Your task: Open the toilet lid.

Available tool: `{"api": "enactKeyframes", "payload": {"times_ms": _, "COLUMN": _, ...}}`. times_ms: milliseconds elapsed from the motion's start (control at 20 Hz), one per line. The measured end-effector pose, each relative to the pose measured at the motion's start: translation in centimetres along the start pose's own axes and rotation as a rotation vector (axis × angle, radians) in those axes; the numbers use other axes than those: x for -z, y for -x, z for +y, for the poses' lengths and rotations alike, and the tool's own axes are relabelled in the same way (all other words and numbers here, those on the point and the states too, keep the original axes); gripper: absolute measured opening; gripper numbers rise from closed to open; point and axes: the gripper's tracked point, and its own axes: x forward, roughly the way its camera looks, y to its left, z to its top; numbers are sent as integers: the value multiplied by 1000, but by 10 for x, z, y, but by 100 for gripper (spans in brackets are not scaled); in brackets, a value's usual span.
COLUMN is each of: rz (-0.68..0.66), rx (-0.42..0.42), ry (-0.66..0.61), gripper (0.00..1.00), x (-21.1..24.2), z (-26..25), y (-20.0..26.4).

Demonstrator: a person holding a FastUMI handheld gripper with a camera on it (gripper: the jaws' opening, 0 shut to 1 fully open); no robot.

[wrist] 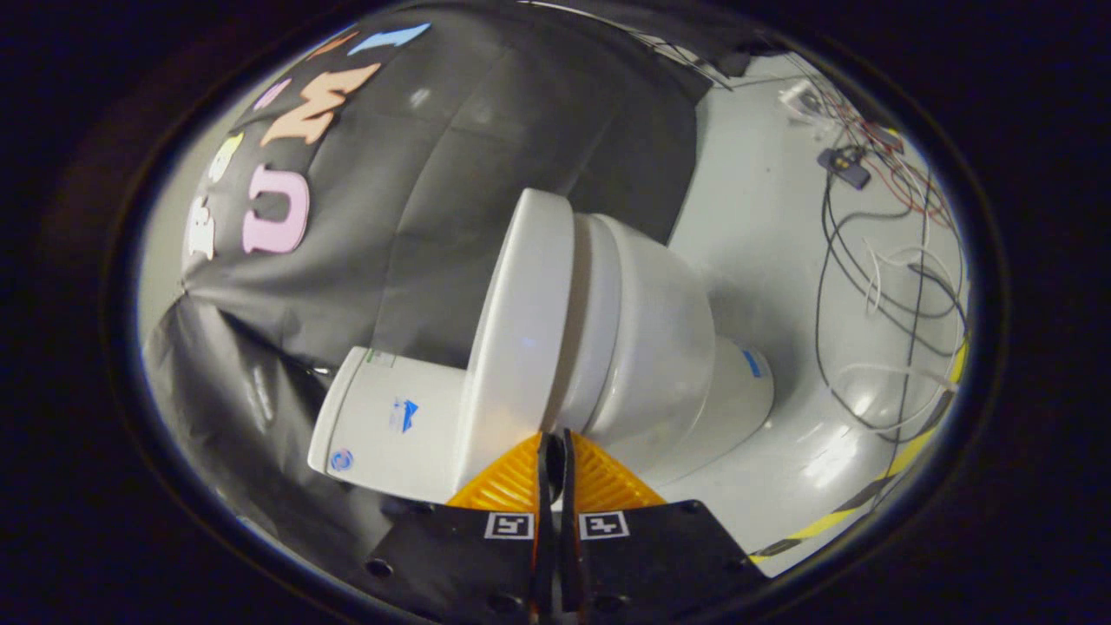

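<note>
Camera is rolled hard, so the white ceramic toilet (642, 347) reads as lying sideways ahead of me. My gripper (554, 451) sits low and central, its two orange ribbed fingers (508, 482) pressed together with only a thin dark slit between them, nothing pinched. The tips point straight at the edge where the white oval plastic toilet lid (516, 330) meets the seat; I can't tell whether they touch it. I read the lid as still down on the bowl, its flat top facing left toward the black cloth wall (451, 148). The white boxy cistern (391, 425) sits near and left of the fingers, against the cloth. Far right, a tangle of black, white and red cables (877, 260) lies on the pale grey floor (755, 200), with a yellow-and-black striped tape line (868, 495) beside it.
</note>
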Motion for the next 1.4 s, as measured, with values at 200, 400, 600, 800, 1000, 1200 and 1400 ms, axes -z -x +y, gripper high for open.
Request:
{"api": "enactKeyframes", "payload": {"times_ms": 200, "rz": 7, "rx": 67, "ry": 42, "gripper": 5, "x": 10, "z": 2, "y": 1}}
{"api": "enactKeyframes", "payload": {"times_ms": 400, "rz": -33, "rx": 125, "ry": 5, "gripper": 5, "x": 4, "z": 11, "y": 5}}
{"api": "enactKeyframes", "payload": {"times_ms": 600, "rz": -92, "rx": 108, "ry": 12, "gripper": 2, "x": -3, "z": 44, "y": 11}}
{"api": "enactKeyframes", "payload": {"times_ms": 800, "rz": -99, "rx": 71, "ry": 30, "gripper": 1, "x": -5, "z": 71, "y": 19}}
{"api": "enactKeyframes", "payload": {"times_ms": 1000, "rz": -148, "rx": 21, "ry": -19, "gripper": 1, "x": -11, "z": 103, "y": 22}}
{"api": "enactKeyframes", "payload": {"times_ms": 1200, "rz": -162, "rx": 22, "ry": 19, "gripper": 3, "x": -11, "z": 141, "y": 24}}
{"api": "enactKeyframes", "payload": {"times_ms": 1400, "rz": -165, "rx": 19, "ry": 94, "gripper": 5, "x": -7, "z": 179, "y": 25}}
